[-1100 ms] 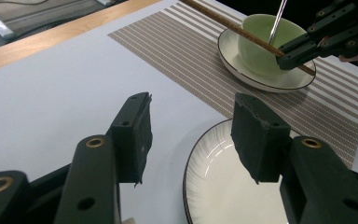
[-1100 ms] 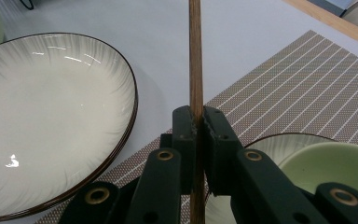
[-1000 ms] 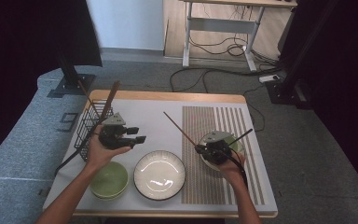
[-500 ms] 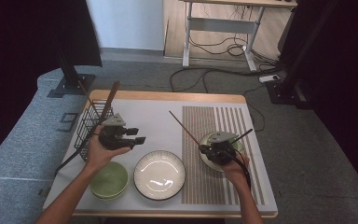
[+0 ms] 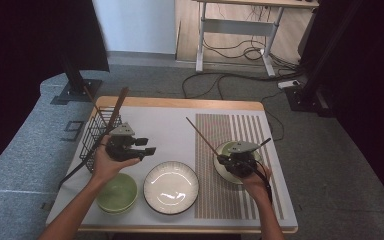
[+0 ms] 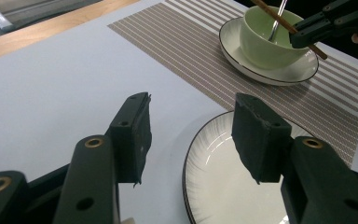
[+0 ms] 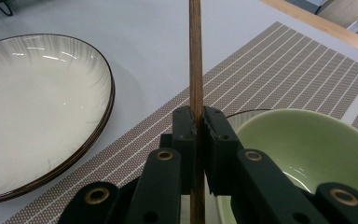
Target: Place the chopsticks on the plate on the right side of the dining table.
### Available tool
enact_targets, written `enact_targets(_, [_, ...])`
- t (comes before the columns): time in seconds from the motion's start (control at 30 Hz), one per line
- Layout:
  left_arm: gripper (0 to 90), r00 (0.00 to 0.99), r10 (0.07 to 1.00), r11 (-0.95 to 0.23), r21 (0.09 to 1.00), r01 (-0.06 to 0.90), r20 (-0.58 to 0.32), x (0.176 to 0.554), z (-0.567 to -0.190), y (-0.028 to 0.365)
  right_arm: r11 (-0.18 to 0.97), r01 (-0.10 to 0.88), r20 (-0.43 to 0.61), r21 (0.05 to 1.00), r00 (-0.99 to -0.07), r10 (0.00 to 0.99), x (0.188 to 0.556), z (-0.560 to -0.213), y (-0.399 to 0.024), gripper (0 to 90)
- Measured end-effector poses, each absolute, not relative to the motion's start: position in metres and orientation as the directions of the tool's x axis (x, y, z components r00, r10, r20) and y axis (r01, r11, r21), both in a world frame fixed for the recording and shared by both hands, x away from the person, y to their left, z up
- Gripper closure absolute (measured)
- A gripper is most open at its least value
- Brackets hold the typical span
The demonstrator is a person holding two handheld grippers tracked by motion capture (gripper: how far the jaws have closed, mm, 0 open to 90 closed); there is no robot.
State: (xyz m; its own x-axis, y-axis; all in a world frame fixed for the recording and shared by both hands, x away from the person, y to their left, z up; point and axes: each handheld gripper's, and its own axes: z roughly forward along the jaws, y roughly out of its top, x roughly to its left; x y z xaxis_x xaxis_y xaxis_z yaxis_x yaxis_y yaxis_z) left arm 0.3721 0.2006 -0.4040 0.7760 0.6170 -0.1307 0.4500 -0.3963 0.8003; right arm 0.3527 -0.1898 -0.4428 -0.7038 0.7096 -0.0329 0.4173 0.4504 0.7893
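The right gripper (image 7: 196,122) pinches a chopstick (image 7: 196,56) over the green bowl (image 7: 307,154), ready to set down; the left gripper (image 6: 189,135) fingers wait open at nine o'clock.

We note black tongs (image 6: 191,135) with brass-ringed screw holes, worn dark pads (image 6: 256,135), grey three-cornered top plates, and bare forearms.

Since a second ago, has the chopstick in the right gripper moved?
Yes. The chopstick has shifted slightly right across the striped placemat, its far tip now over the mat's left edge instead of the white table.
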Motion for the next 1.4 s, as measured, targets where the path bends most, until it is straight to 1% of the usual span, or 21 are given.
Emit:
enact_targets(0.6, [47.0,0.773,0.619,-0.396,0.796,0.457,-0.136,0.373,-0.403,0.202,0.400,0.433,-0.012,0.808,-0.666,0.746,0.348,-0.439,-0.211,84.3])
enact_targets(1.0, [47.3,0.771,0.621,-0.381,0.804,0.458,-0.145,0.372,-0.400,0.205,0.403,0.444,-0.022,0.800,-0.649,0.760,0.346,-0.441,-0.218,84.3])
enact_targets(1.4, [47.4,0.770,0.621,-0.371,0.809,0.456,-0.149,0.371,-0.397,0.207,0.366,0.471,-0.002,0.803,-0.612,0.790,0.344,-0.442,-0.232,84.3])
